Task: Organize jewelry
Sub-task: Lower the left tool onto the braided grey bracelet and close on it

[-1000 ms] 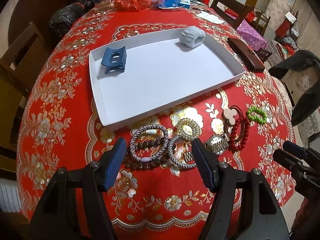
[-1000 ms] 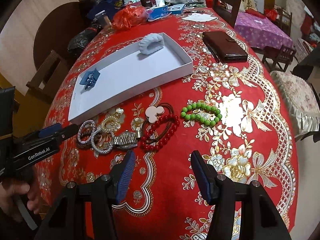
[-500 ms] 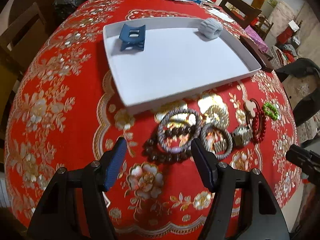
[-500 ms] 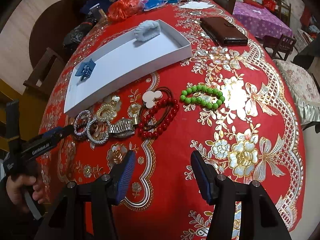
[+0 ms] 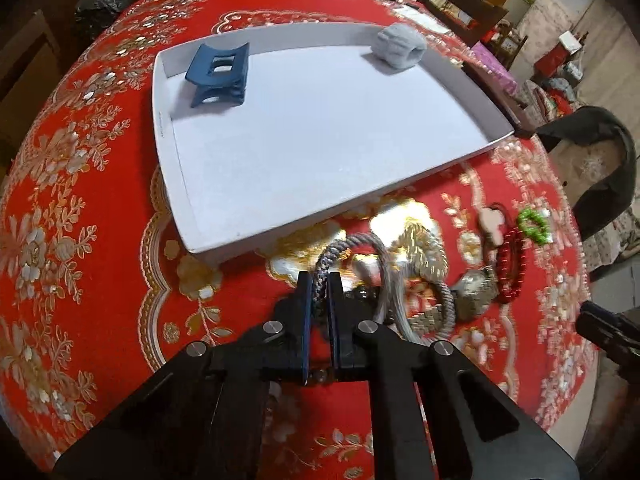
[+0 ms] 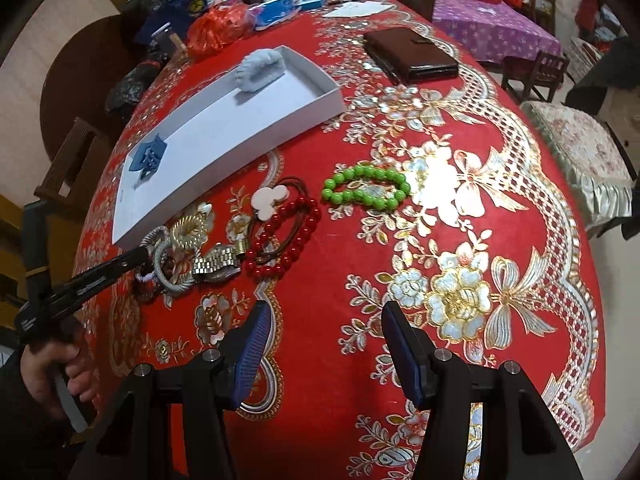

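Observation:
My left gripper [image 5: 319, 280] is shut on a grey braided band [image 5: 352, 240], which lies on the red tablecloth just in front of the white tray [image 5: 280, 232]. The tray holds a blue hair claw [image 5: 218, 76] and a grey scrunchie [image 5: 401, 46]. Beside the held band lie a second braided band [image 5: 444, 300], a gold coil tie [image 5: 420, 240], a watch [image 5: 472, 292], a red bead bracelet [image 6: 288, 240] and a green bead bracelet [image 6: 366, 188]. My right gripper [image 6: 326, 344] hangs open over bare cloth, nearer than the red beads, with nothing between its fingers.
A brown wallet [image 6: 412, 54] lies beyond the tray on the right. Bags and boxes [image 6: 224, 28] crowd the far end of the table. A hand [image 6: 52, 364] holds the left gripper at the lower left. Chairs stand around the table edge.
The left gripper has come down to the jewelry pile and shut on the grey braided band. The right gripper has barely moved and stays open.

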### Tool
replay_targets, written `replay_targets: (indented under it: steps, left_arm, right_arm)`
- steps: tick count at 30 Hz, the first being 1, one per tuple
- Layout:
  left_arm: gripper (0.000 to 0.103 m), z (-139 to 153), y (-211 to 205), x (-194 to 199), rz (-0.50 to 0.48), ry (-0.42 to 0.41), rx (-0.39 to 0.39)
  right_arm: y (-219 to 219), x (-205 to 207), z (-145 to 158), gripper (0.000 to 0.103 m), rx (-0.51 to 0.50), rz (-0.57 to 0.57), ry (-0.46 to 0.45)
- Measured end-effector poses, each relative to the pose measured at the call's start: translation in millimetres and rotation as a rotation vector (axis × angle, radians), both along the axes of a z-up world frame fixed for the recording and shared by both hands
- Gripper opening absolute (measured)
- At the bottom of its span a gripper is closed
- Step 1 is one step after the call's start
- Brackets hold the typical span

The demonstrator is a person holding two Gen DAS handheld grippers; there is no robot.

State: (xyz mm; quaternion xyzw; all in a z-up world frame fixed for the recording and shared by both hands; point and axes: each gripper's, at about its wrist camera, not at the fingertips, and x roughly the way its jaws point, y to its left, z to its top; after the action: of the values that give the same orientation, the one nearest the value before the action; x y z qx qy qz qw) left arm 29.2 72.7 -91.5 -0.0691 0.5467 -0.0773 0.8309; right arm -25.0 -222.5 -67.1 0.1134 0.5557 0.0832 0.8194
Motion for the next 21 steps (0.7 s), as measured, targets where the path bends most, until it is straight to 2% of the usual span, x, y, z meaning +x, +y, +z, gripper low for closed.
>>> replay_targets:
  steps: [4,12,17,21]
  left_arm:
    - [0.006,18,1,-8,-0.012,-0.045,-0.040]
    - [0.006,33,5,-19,0.017,-0.060,-0.065]
    - [0.006,29,3,-21,0.011,-0.040,-0.064]
    - [0.006,28,2,-25,0.010,-0.036,-0.055]
  right_arm:
    - [-7,-1,-3,0.055,0.012,-0.026,0.012]
    - [-25,1,-7,0.055,0.029,-0.077,0.005]
    - [-35,9,-8,0.055,0.067,-0.094,-0.017]
    - [-33,22,-7,0.055,0.088,-0.057,-0.072]
